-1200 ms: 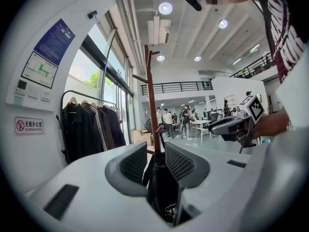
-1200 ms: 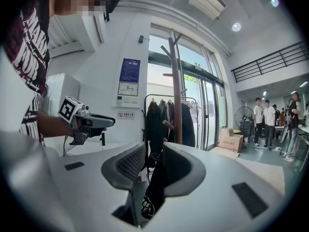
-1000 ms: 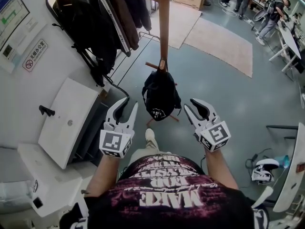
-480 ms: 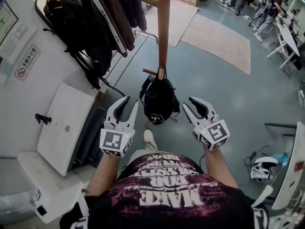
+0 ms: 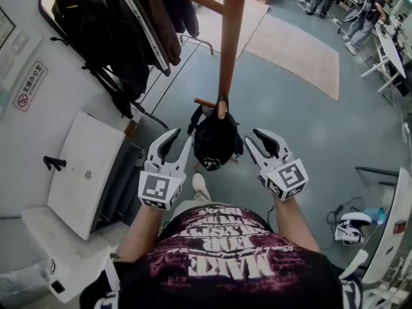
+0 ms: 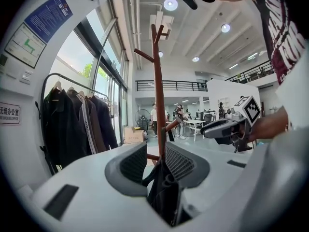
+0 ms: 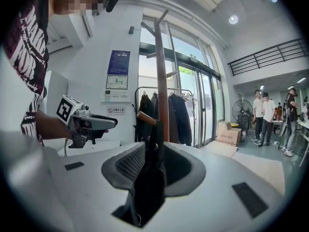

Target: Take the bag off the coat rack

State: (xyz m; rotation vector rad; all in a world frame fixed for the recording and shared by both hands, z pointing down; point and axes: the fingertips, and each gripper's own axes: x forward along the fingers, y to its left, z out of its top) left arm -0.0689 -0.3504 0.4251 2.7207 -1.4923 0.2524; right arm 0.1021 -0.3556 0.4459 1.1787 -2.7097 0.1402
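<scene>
**Bag on the rack, 2 tongs released**

Our left tongs (image 5: 179, 143) gape, empty, just beside the black bag (image 5: 214, 140). We see the bag hanging from a low peg of the rack (image 5: 230, 37). Our right tongs (image 5: 253, 138) gape at its other side, gripping nothing.

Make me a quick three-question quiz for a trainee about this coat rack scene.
1. True or false: the black bag hangs from a peg of the wooden coat rack.
2. The jaws of the left gripper are: A) shut on the bag, B) apart, C) out of view.
3. Fill in: the gripper nearer the dark jackets is the ___ one.

Key: 1 true; 2 B; 3 left.
</scene>
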